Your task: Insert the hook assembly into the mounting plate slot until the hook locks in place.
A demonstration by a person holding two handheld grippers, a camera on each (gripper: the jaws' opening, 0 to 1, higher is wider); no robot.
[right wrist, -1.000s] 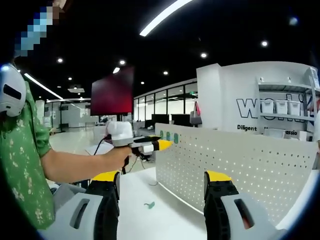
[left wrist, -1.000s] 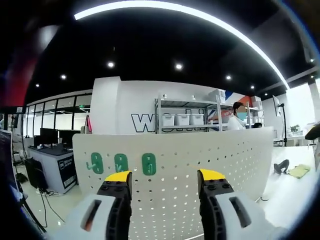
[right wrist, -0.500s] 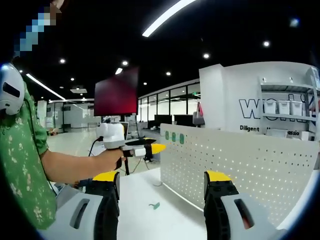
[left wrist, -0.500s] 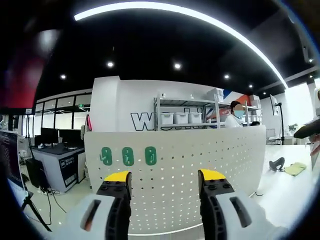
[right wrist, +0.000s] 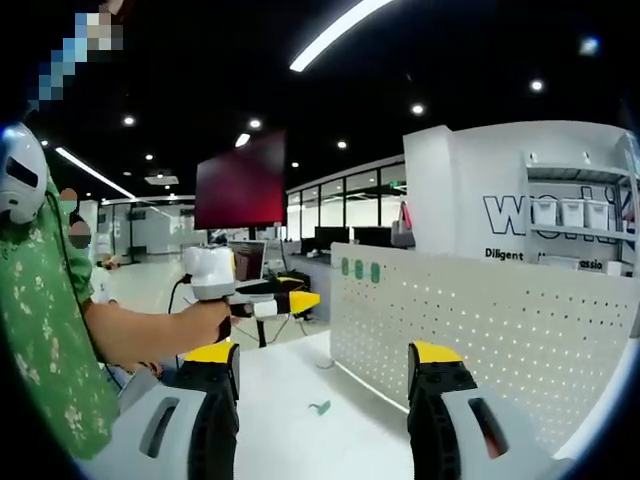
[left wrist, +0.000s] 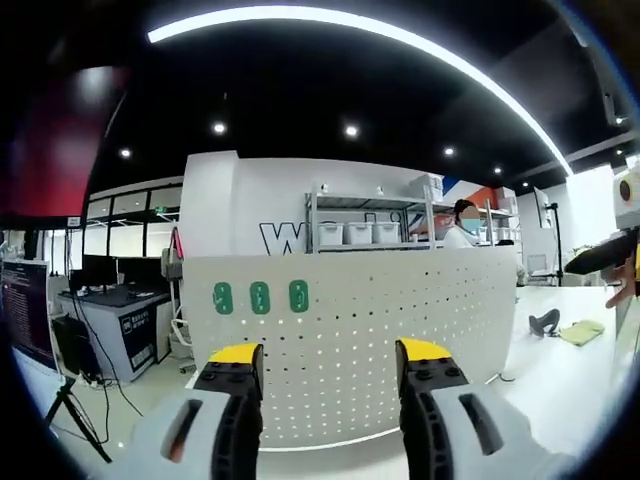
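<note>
A white table (right wrist: 300, 440) carries an upright white pegboard (left wrist: 400, 340) along its far side, with one small green hook (right wrist: 319, 407) lying loose on the bare top in front of it, and toward the far end a dark object (left wrist: 543, 322) beside a yellowish cloth (left wrist: 581, 332).

We are looking at a white wall (left wrist: 270, 205) bearing dark lettering, under a black ceiling (left wrist: 330, 90) where a long curved light strip (left wrist: 350, 30) is glowing above it. In front of that wall, a metal shelf unit (left wrist: 365, 225) is holding 3 white bins (left wrist: 358, 233). Left of the wall, glass partitions (left wrist: 125, 215) are running back, with a desk (left wrist: 110, 305) standing below them.
</note>
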